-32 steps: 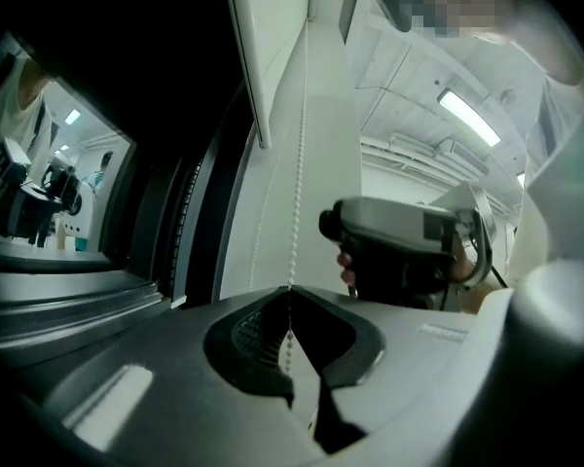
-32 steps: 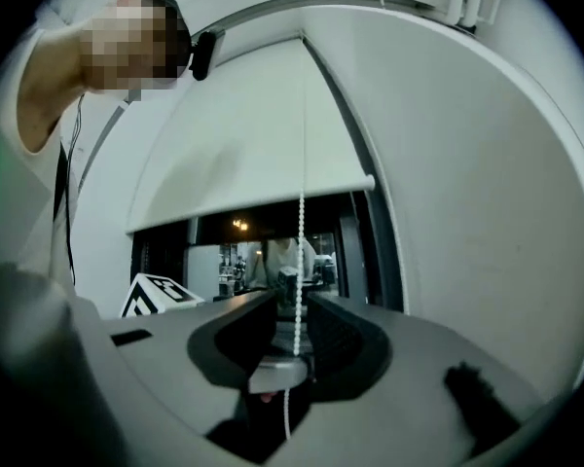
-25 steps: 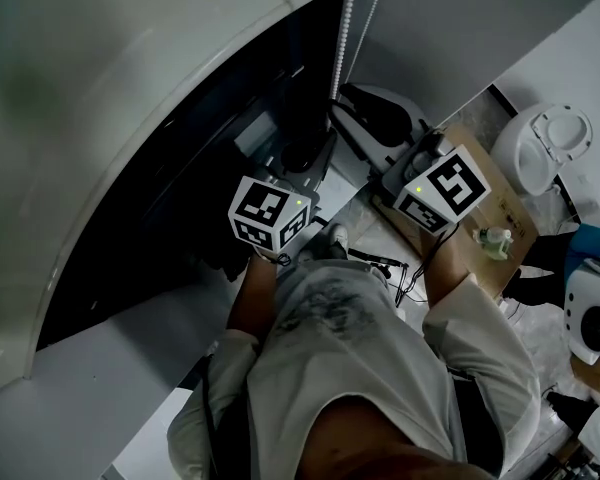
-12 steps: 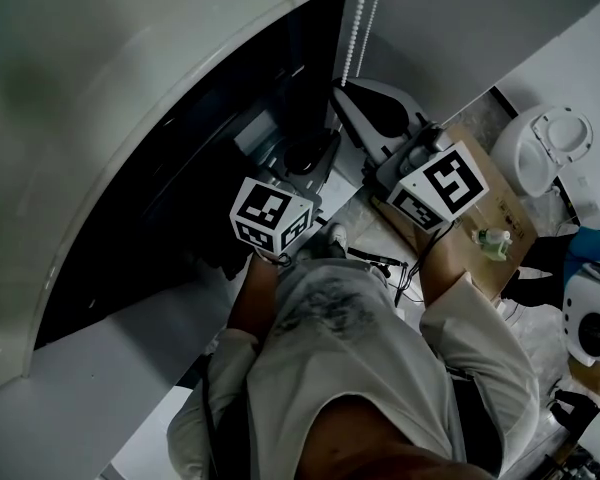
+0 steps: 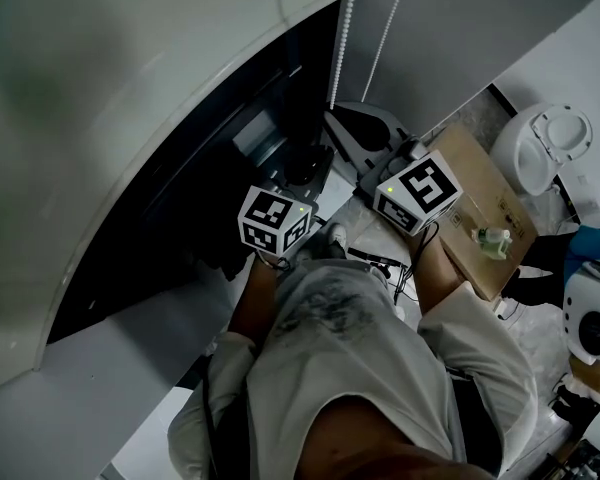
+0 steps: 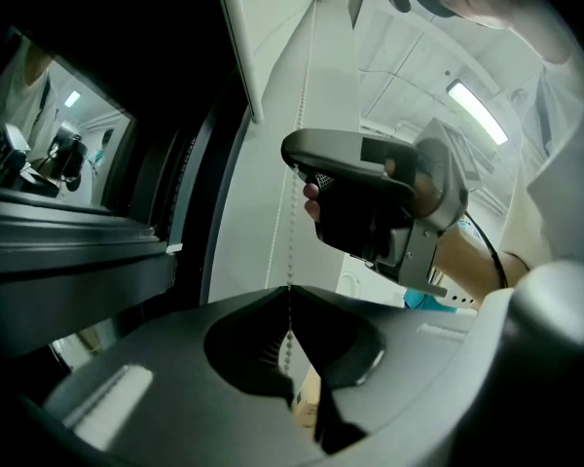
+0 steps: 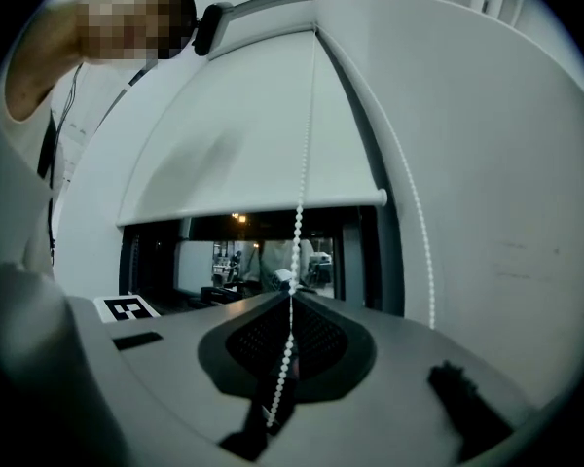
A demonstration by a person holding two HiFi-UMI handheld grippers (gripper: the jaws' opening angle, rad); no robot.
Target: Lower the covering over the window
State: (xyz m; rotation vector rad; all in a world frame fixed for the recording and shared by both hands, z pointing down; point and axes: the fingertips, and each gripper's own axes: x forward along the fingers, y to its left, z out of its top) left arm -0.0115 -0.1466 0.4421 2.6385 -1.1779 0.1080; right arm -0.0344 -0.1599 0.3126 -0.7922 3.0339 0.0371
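Jaws of the left gripper (image 6: 290, 295) pinch the bead chain (image 6: 292, 232), and the right gripper (image 7: 291, 300), higher up, is clamped on it too. The chain runs straight up to the roller blind (image 7: 243, 154), which hangs partway over the dark window (image 7: 263, 251) — the next pull is likely downward. The cardboard box (image 5: 485, 198) looks shut — contents unseen.

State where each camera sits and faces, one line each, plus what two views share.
Head view: on the head, facing down at the roller blind; torso and arms show.
Left gripper view: on the left gripper, facing up the bead chain it clamps; right forearm shows.
Right gripper view: on the right gripper, facing blind and window; shirt shows.
Both gripper views share the chain.
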